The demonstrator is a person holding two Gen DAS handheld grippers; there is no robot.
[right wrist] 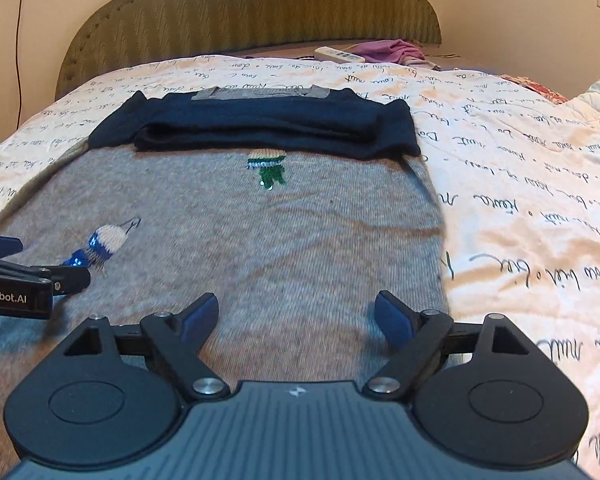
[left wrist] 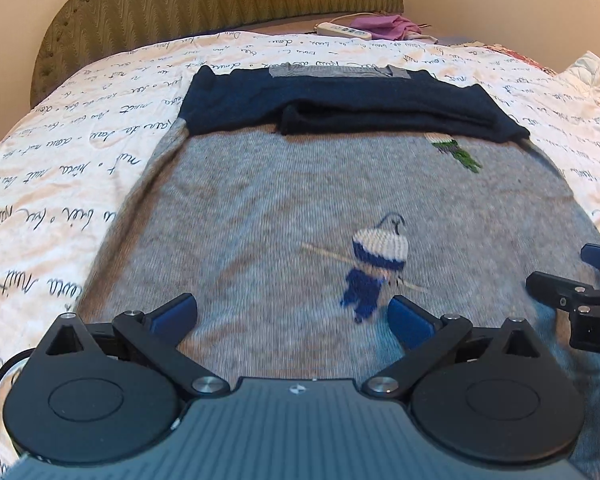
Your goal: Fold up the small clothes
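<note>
Grey knit fills the near field: a sweater (left wrist: 260, 208) lies flat on the quilt (left wrist: 80, 128), its hem end cut off under both tools, its length running away toward the headboard (left wrist: 220, 0). Left gripper (left wrist: 292, 316) and right gripper (right wrist: 296, 316) hover side by side over the near part, each with jaws spread wide and nothing between them. Small knitted figures, slightly blurred, dot the grey. Farther off, navy sleeves (right wrist: 260, 128) lie folded crosswise over the chest, hiding it. Beyond, a power strip (right wrist: 338, 54) and purple cloth (right wrist: 392, 50) sit near the headboard, against a cream wall.
</note>
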